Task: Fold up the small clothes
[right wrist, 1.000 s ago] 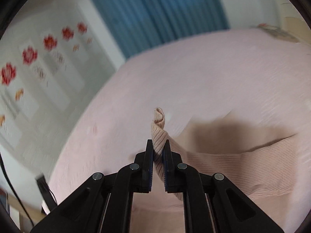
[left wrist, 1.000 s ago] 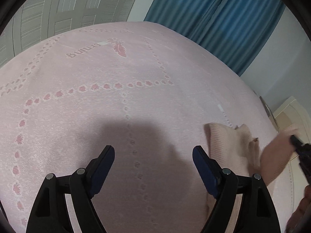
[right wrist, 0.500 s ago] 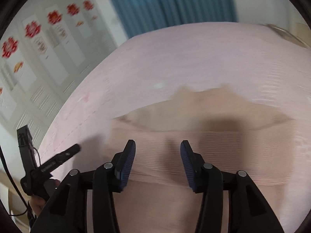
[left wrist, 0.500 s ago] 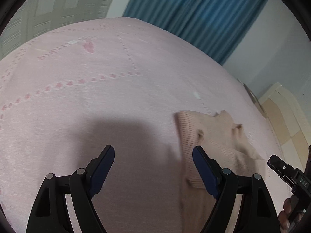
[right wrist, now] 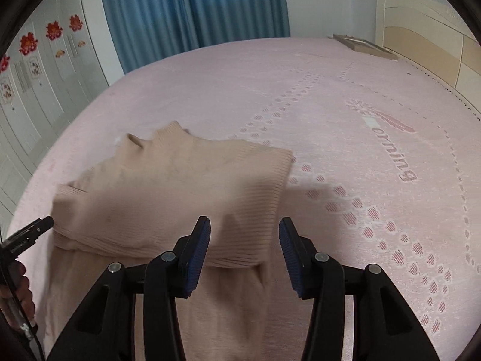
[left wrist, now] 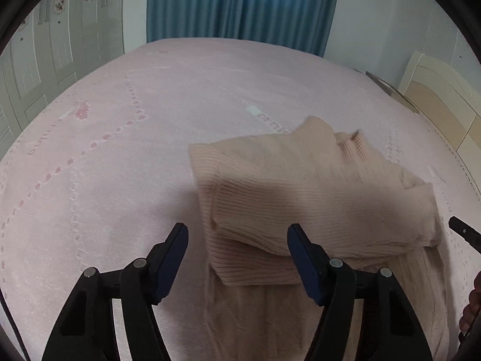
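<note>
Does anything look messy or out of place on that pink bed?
Only slightly: the beige sweater is folded crookedly, its top layer lying at an angle over the part beneath. Nothing looks spilled or torn. A flat frame-like object lies near the headboard.

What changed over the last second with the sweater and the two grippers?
The right gripper, shut on a sleeve a second ago, has let go and now stands open above the beige sweater. The sleeve it carried now lies folded across the body. The left gripper swung toward the sweater. It stayed open and empty; the sweater stayed on the pink bedspread.
</note>
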Demonstrator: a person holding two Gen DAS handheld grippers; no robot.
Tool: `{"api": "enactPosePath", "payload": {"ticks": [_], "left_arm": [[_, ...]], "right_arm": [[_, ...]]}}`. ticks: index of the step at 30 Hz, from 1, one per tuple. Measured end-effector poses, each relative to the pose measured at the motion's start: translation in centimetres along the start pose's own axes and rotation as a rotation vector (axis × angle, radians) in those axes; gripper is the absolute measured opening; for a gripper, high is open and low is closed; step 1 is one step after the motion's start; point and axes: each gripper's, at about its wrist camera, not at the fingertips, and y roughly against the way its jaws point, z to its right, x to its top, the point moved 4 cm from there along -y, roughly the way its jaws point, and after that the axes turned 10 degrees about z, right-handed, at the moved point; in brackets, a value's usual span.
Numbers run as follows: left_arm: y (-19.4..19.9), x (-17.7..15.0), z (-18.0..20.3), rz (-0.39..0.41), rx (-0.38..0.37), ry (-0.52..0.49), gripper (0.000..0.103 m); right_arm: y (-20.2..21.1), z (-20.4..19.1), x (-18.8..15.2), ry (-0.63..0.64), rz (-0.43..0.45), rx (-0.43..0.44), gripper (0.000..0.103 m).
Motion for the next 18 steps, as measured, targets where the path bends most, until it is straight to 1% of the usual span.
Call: {"api": "enactPosePath", "payload": {"ticks": [2, 4, 6, 11, 13, 15, 16, 18], "left_arm": [[-0.1, -0.2, 0.3, -0.009, 0.008, -0.008, 0.06], [-0.2, -0.4, 0.3, -0.013, 0.019, -0.012, 0.057], [-0.4, -0.5, 0.2, -0.019, 0.028, -0.007, 0.052], [-0.8, -0.9, 0.2, -0.041, 0.049, -0.002, 0.033], [-0.8, -0.9, 0.1, -0.044, 0.047, 0.005, 0.028], [-0.8, -0.9, 0.1, -0.037, 0.05, 0.004, 0.022], [-0.7, -0.9, 0.1, -0.033, 0.054, 0.001, 0.017], [-0.7, -0.9, 0.1, -0.03, 0.052, -0.003, 0.013]], "right_arm": [[-0.7, 0.1, -0.5, -0.022, -0.021, 0.031, 0.048], [-1.3, -0.3, -0.8, -0.031, -0.028, 0.044, 0.048], [-2.0, -0.2, -1.2, -0.02, -0.039, 0.035, 0.048], [-2.8, 0.5, -1.7, -0.023, -0.051, 0.012, 0.048], [-3.0, 0.9, -1.7, -0.038, -0.053, 0.007, 0.048], [-3.2, 1.3, -1.7, -0.051, -0.058, 0.005, 0.048], [-3.2, 1.4, -1.7, -0.053, -0.059, 0.003, 0.048], [-3.3, 1.6, -1.7, -0.057, -0.059, -0.002, 0.048]]}}
